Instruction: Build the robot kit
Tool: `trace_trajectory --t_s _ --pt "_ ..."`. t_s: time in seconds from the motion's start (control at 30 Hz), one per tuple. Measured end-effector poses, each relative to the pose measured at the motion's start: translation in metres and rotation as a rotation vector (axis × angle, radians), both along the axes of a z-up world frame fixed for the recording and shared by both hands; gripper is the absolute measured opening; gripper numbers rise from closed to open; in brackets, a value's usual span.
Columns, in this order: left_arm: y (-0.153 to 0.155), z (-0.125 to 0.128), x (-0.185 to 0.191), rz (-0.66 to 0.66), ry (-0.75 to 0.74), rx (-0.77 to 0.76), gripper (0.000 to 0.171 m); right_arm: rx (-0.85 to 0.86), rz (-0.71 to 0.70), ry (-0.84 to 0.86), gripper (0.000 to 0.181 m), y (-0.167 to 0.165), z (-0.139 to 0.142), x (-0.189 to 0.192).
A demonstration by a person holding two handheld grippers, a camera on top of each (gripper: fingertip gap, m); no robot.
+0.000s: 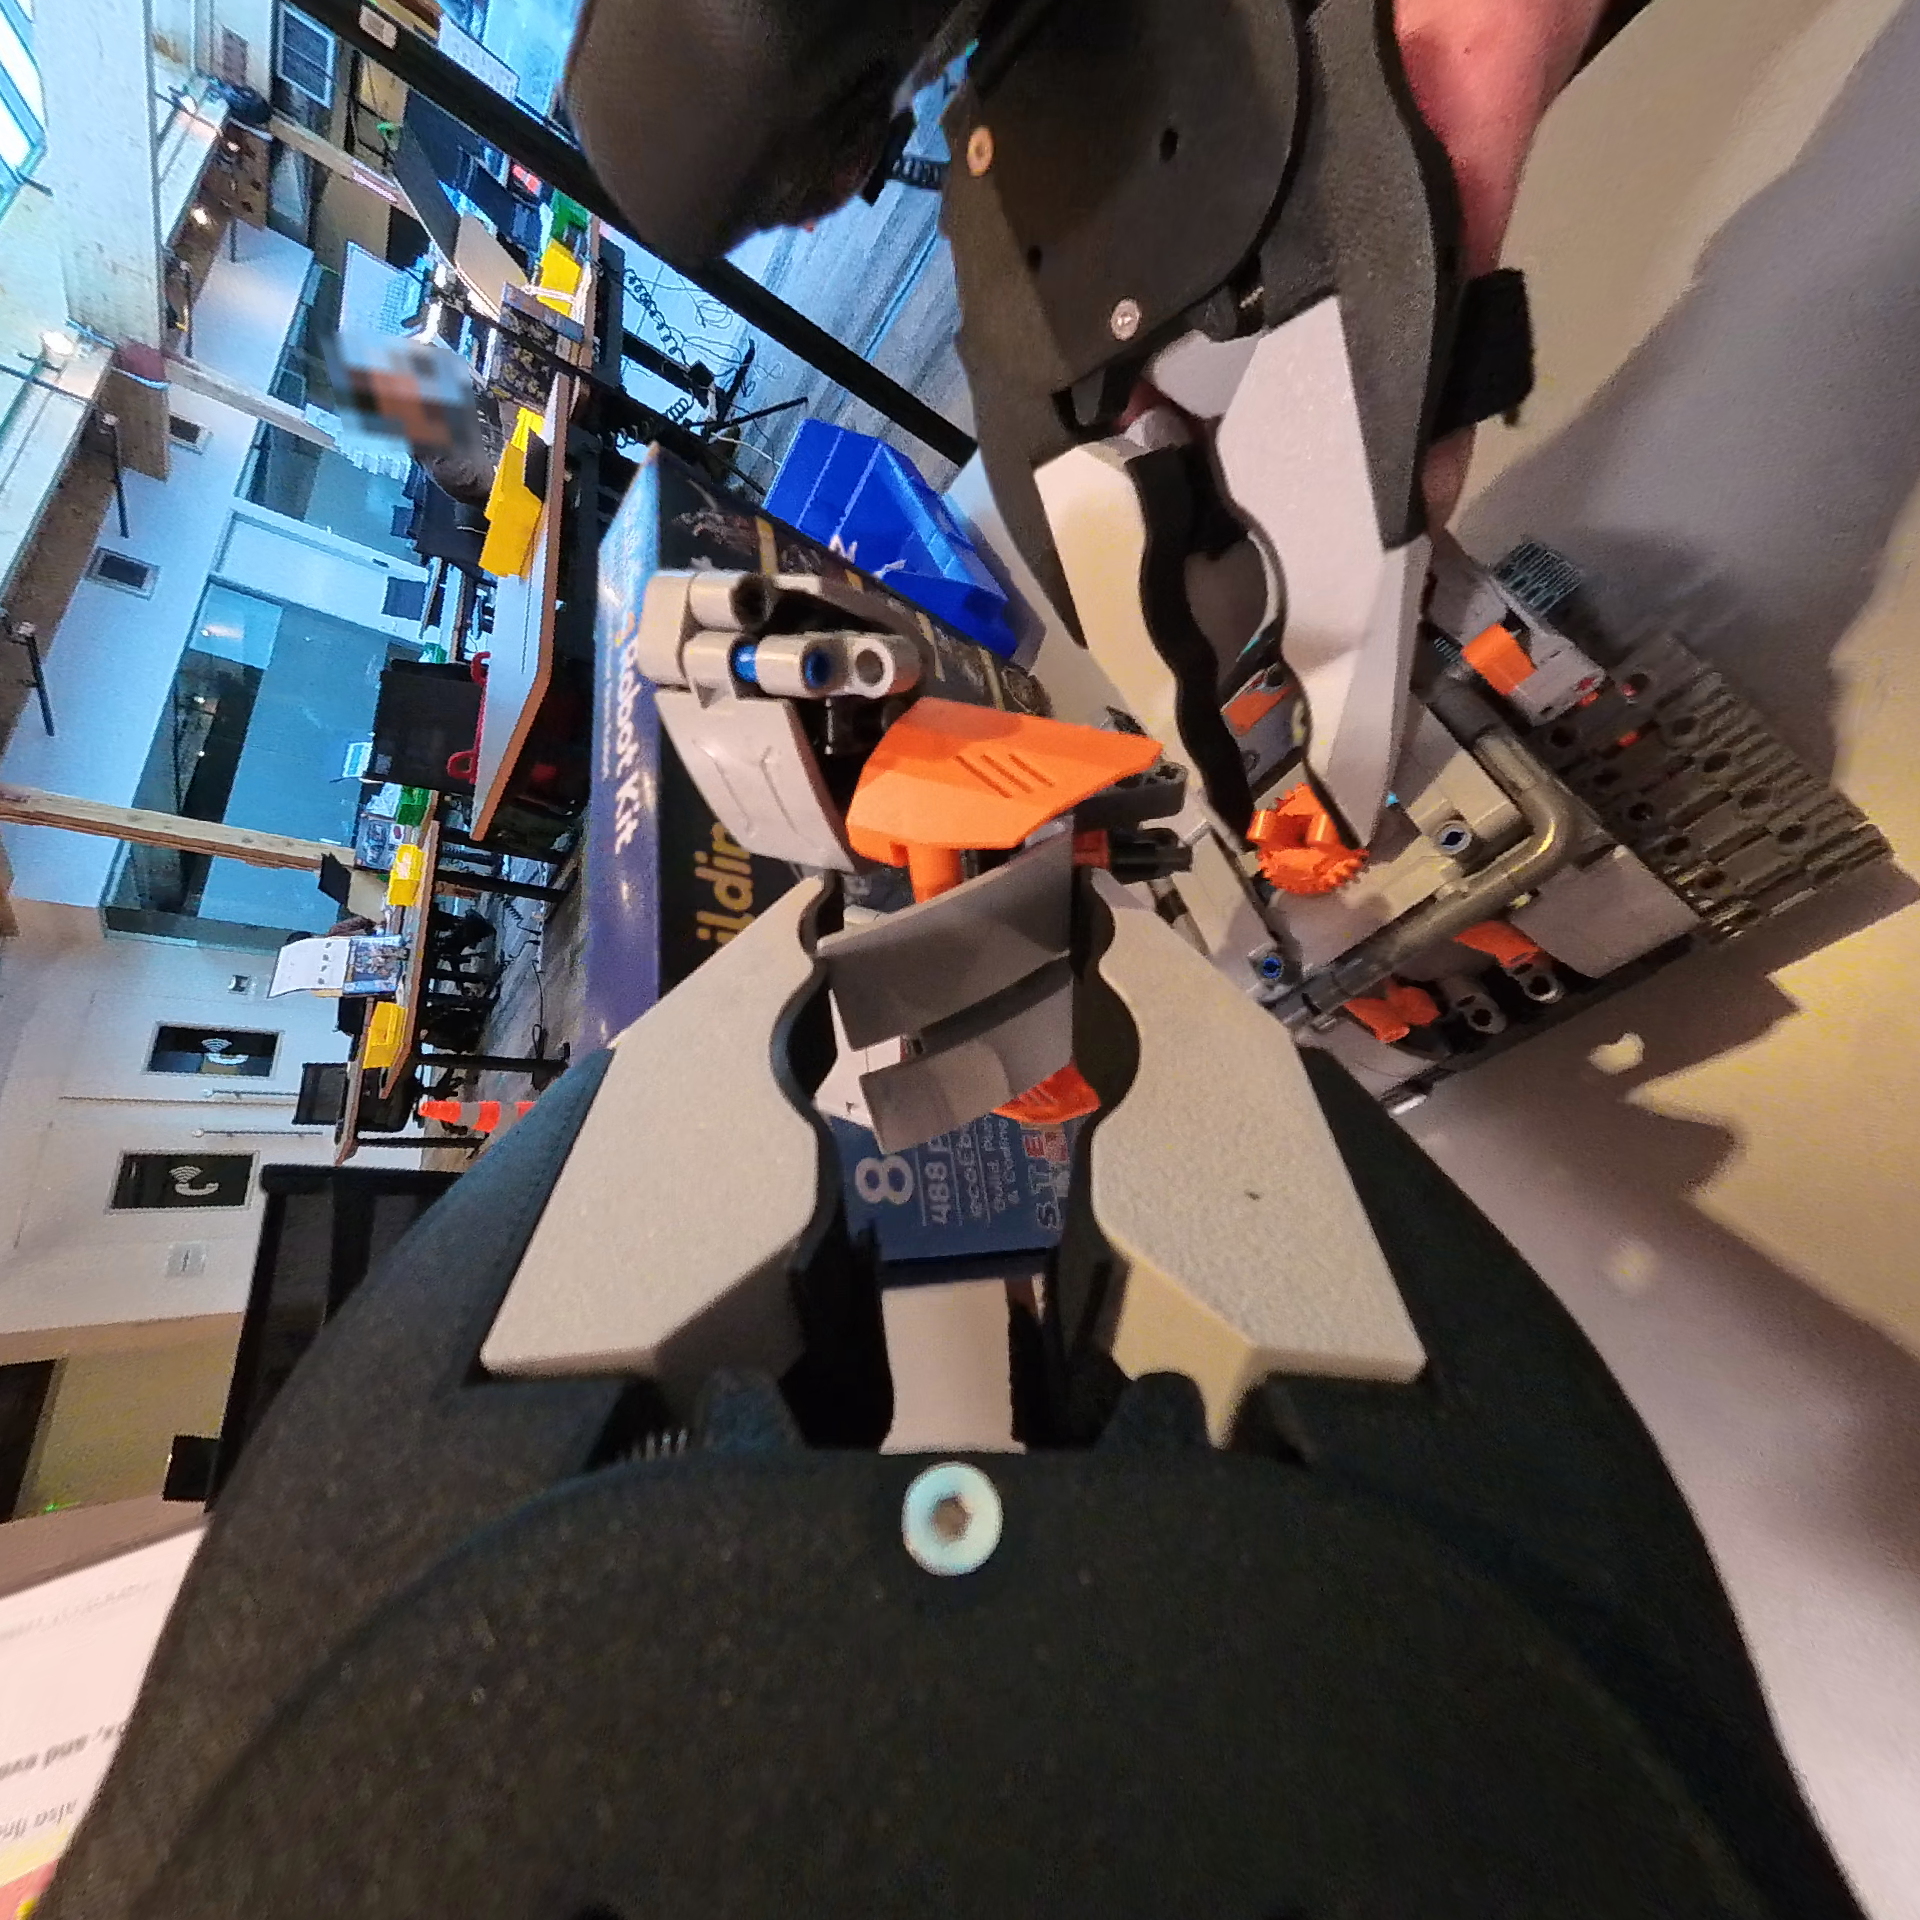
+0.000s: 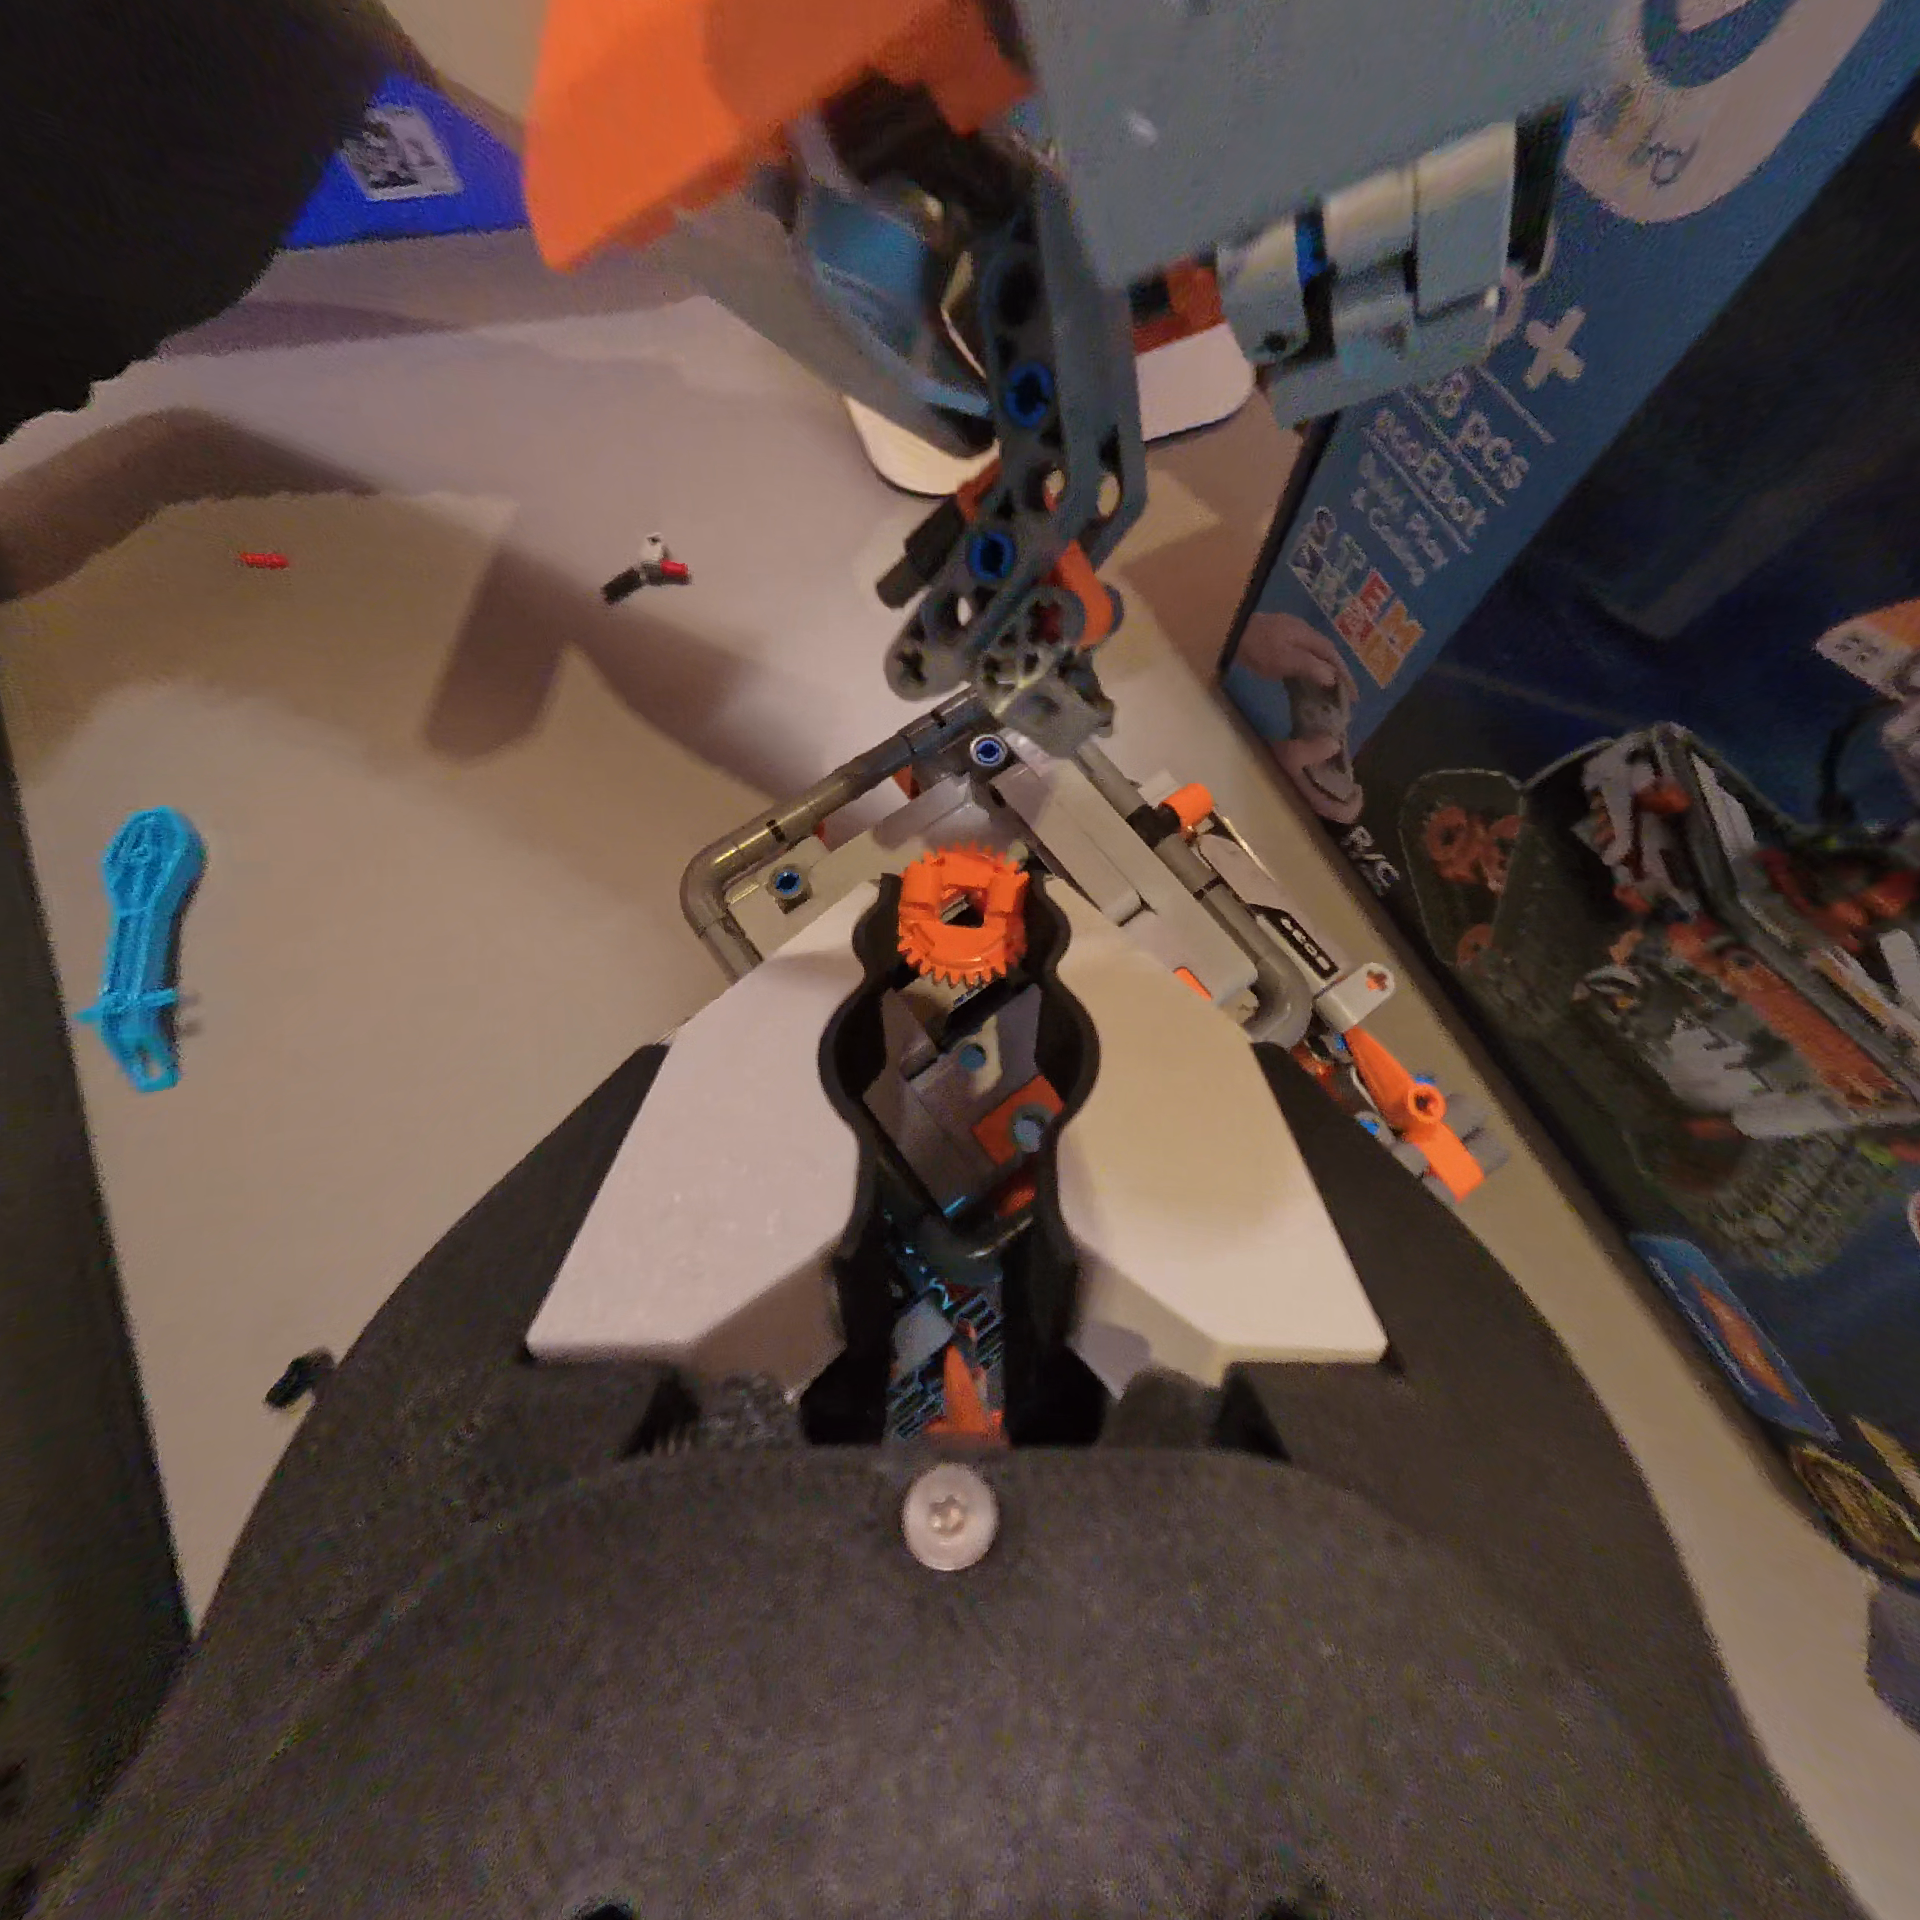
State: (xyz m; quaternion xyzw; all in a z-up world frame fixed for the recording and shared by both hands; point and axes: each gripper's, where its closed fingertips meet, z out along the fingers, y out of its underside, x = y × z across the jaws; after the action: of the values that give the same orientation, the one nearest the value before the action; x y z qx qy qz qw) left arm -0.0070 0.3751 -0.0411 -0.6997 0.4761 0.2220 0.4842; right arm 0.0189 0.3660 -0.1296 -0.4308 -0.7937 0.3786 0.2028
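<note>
My left gripper was clamped on the grey panel of the model's upper assembly, holding it raised. My right gripper was closed around the chassis just behind the orange gear, pinning it to the table. The kit box crowded one side; the other lay open, near a blue tool.

A blue kit box stands beside a light-blue plastic tool on the white table.

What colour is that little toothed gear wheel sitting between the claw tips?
Orange gear, clearest in the right wrist view.
</note>
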Motion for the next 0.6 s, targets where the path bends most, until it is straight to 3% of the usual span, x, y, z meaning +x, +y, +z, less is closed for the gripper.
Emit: trace_trajectory --t_s 0.23,0.4,0.6 --pt "-0.012 0.002 -0.006 -0.002 -0.015 -0.003 0.042 -0.046 0.330 -0.018 0.023 -0.019 0.000 0.002" --pt "-0.018 -0.006 -0.005 -0.021 -0.017 -0.031 0.042 0.023 0.497 -0.055 0.023 -0.025 -0.001 0.002" --pt "-0.021 -0.014 -0.001 -0.038 0.003 -0.048 0.042 0.029 0.468 -0.050 0.029 -0.015 0.003 0.000"
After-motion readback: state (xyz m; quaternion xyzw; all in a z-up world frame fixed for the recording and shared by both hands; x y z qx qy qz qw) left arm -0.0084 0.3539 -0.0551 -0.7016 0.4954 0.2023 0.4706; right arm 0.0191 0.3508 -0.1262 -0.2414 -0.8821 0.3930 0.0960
